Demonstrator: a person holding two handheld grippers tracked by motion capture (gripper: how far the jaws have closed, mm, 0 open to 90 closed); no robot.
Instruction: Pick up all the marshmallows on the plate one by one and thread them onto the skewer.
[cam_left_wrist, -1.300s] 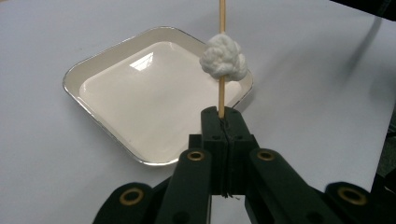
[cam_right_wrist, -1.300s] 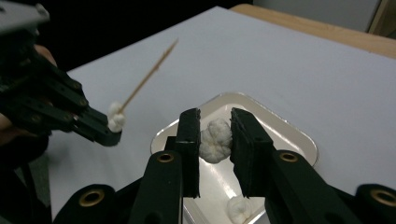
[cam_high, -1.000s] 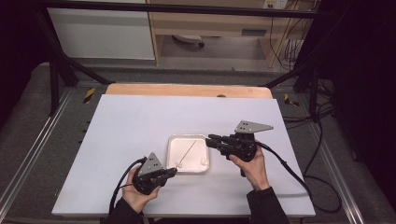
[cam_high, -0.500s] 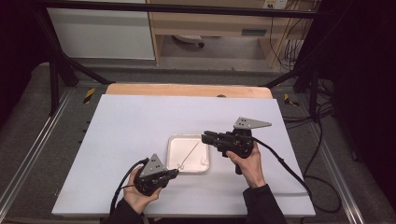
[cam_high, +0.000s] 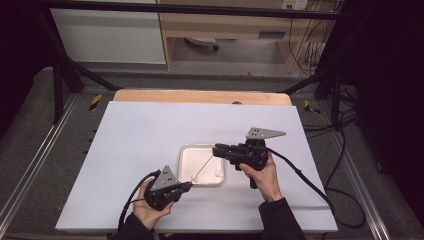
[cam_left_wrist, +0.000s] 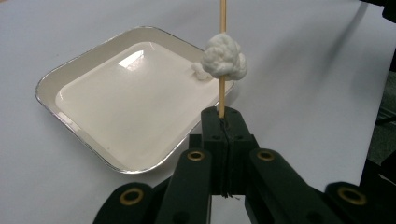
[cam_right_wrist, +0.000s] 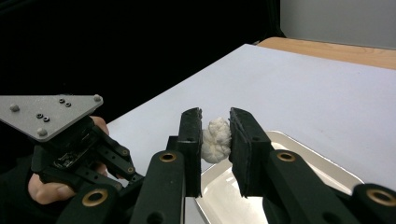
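My left gripper (cam_high: 188, 185) (cam_left_wrist: 223, 114) is shut on the base of a thin wooden skewer (cam_high: 202, 167) (cam_left_wrist: 222, 93), near the front left corner of a shallow white tray (cam_high: 200, 146) (cam_left_wrist: 70, 126). A white puffy lump (cam_left_wrist: 224, 58) is threaded on the skewer a little above the jaws. The skewer slants up over the tray to my right gripper (cam_high: 216, 149) (cam_right_wrist: 215, 119). That gripper is shut on a second white lump (cam_right_wrist: 215, 140), held above the tray (cam_right_wrist: 322, 161). A small white crumb (cam_left_wrist: 200, 71) lies in the tray.
The tray sits on a white table top (cam_high: 150, 130) with a wooden strip (cam_high: 200, 96) along the far edge. Cables (cam_high: 305, 180) trail from both grippers toward the front. Metal frame rails (cam_high: 30, 165) flank the table.
My right gripper has shifted slightly to the left over the tray with the white lump in it. The left gripper and skewer have stayed put.
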